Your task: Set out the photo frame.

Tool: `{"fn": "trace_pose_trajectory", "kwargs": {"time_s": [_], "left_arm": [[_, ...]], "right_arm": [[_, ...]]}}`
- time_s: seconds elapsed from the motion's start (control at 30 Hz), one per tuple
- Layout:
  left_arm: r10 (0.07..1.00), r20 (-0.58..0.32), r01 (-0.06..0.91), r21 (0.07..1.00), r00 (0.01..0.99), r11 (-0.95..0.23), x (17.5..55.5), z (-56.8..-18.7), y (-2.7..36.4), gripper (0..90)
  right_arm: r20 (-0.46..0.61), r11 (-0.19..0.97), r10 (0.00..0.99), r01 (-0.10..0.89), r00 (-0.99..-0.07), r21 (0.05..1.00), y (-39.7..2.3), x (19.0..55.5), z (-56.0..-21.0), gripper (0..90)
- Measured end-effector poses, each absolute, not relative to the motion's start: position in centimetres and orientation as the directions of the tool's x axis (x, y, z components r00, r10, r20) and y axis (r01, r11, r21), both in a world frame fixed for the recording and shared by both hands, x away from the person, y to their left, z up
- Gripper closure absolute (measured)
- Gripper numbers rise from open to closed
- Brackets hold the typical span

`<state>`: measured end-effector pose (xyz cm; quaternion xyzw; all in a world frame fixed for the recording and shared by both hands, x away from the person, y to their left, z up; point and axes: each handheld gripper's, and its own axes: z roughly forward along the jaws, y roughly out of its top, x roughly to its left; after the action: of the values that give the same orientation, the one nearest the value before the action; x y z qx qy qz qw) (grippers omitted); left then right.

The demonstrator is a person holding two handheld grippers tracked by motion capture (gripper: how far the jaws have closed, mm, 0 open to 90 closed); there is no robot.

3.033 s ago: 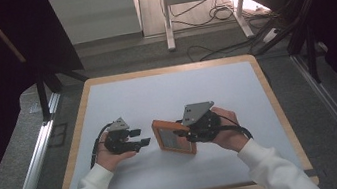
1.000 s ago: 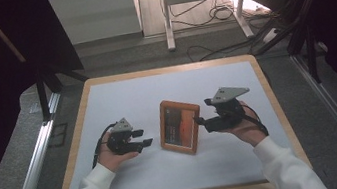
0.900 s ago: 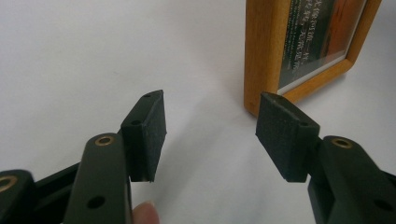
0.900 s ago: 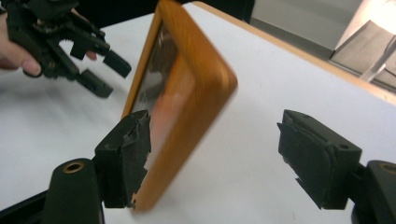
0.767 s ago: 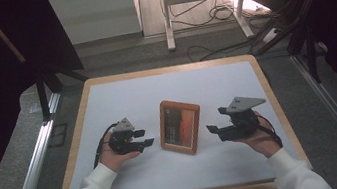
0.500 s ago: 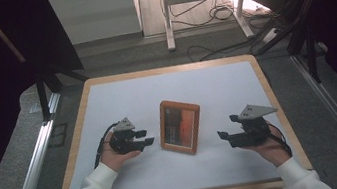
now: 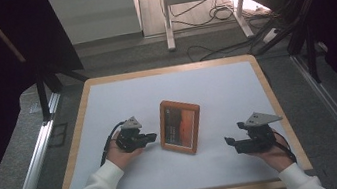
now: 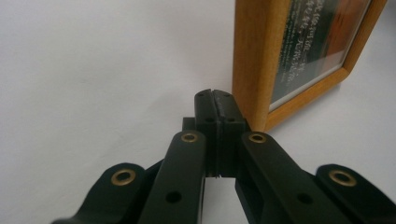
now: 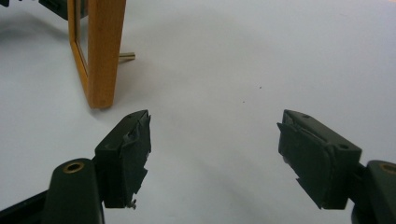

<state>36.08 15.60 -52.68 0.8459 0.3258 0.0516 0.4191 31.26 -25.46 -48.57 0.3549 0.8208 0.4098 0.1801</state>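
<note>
A wooden picture frame (image 7: 180, 125) stands upright in the middle of the white table (image 7: 236, 89), with neither gripper touching it. My left gripper (image 7: 151, 137) rests just left of the frame. Its jaws have just been closing and now meet with nothing between them. In the left gripper view the closed tips (image 8: 215, 100) sit close beside the frame's edge (image 8: 250, 60). My right gripper (image 7: 229, 142) lies low near the table's right front, open and empty, well apart from the frame. The right gripper view shows its spread jaws (image 9: 215, 122) and the frame's side (image 9: 105, 51).
The table has a wooden rim (image 7: 168, 69). A small brass peg (image 9: 127, 56) pokes out behind the frame. Beyond the far edge are a white stand (image 7: 203, 3) and floor cables (image 7: 217, 14). A metal rail (image 7: 34, 160) runs along the left side.
The right gripper has let the frame go and moved right and down to the table's right front. The frame now stands upright alone. The left gripper's jaws have closed.
</note>
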Motion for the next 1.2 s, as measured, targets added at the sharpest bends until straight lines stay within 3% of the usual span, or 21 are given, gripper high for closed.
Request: {"fn": "trace_pose_trajectory", "kwargs": {"time_s": [1.2], "left_arm": [[0.531,-0.158,0.461,0.729,0.832,-0.506,34.6,-52.6,14.1,89.9]], "right_arm": [[-0.045,0.464,0.693,0.398,-0.719,0.792,-24.6,31.2,-48.9,25.5]]}}
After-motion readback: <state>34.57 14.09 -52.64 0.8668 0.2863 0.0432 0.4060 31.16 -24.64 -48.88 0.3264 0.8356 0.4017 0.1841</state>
